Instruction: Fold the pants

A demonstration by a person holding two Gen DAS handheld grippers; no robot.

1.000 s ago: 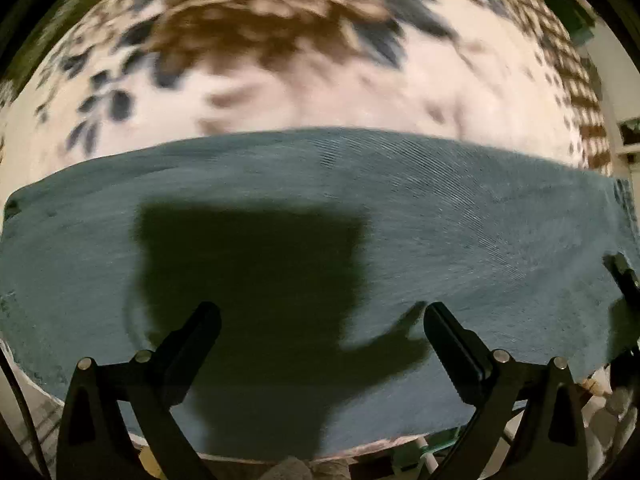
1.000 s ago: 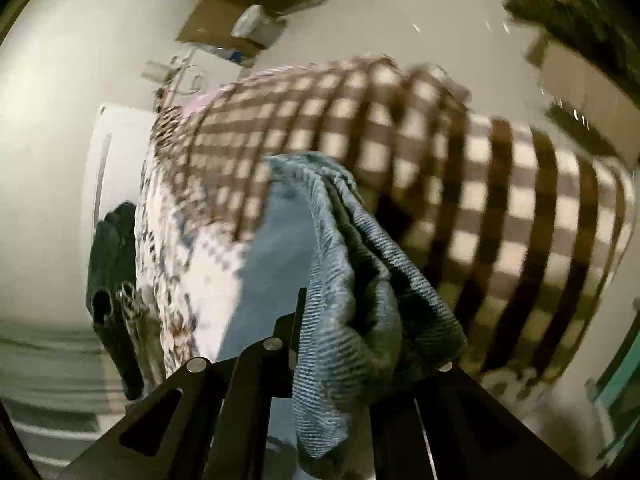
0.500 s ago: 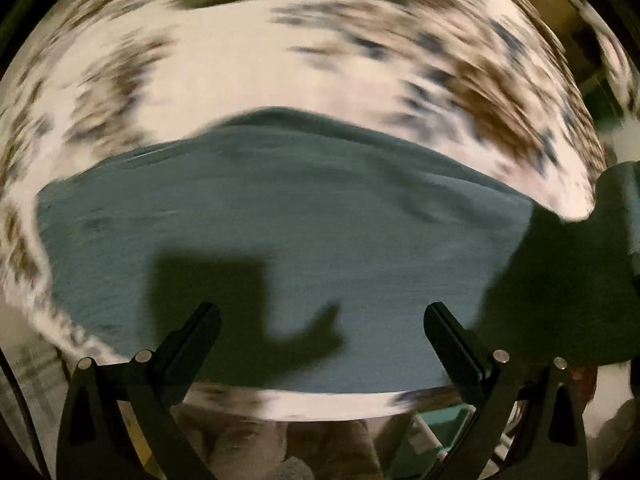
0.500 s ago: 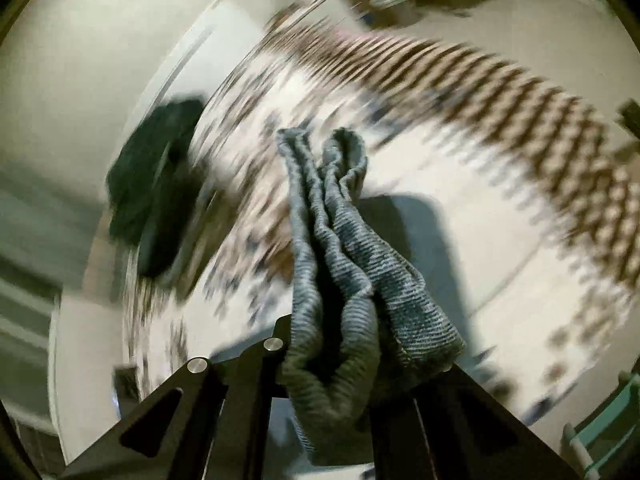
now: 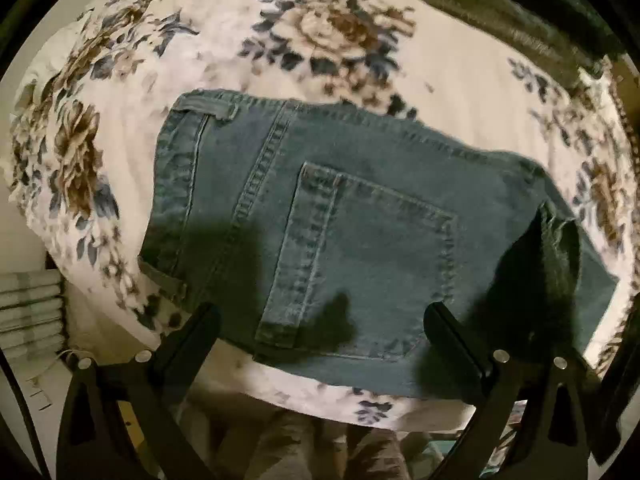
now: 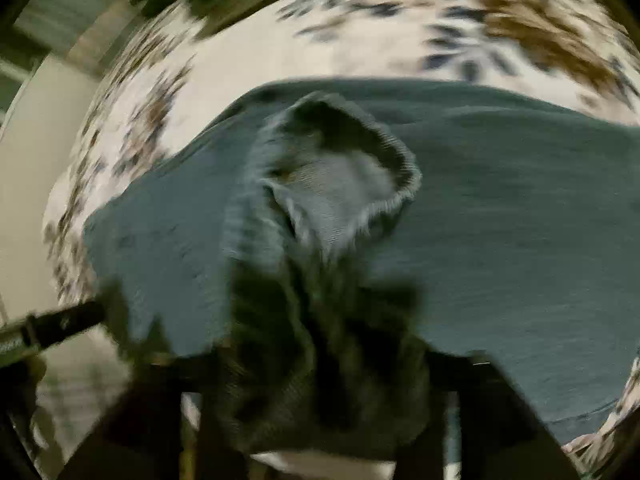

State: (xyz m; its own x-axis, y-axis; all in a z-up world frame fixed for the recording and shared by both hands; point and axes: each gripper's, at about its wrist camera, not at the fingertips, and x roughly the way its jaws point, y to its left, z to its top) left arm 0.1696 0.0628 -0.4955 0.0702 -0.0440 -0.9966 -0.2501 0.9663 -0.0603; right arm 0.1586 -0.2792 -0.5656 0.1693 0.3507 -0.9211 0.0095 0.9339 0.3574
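Blue jeans (image 5: 360, 220) lie on a floral bedspread (image 5: 460, 80), back pocket (image 5: 368, 256) and waistband (image 5: 176, 184) up in the left wrist view. My left gripper (image 5: 320, 320) is open and empty, hovering above the jeans near the bed's front edge. My right gripper (image 6: 320, 364) is shut on the frayed leg ends (image 6: 332, 184) of the jeans and holds them over the flat denim (image 6: 520, 220). The held legs show at the right of the left wrist view (image 5: 556, 256).
The floral bedspread (image 6: 280, 40) surrounds the jeans. A dark garment (image 5: 520, 12) lies at the far right of the bed. Folded towels (image 5: 28, 312) are stacked low at the left. The floor (image 6: 24, 184) lies past the bed's left edge.
My right gripper has swung the held leg ends from above the bed's far side to over the jeans' seat. My left gripper has pulled back and turned, so the waistband and pocket now show.
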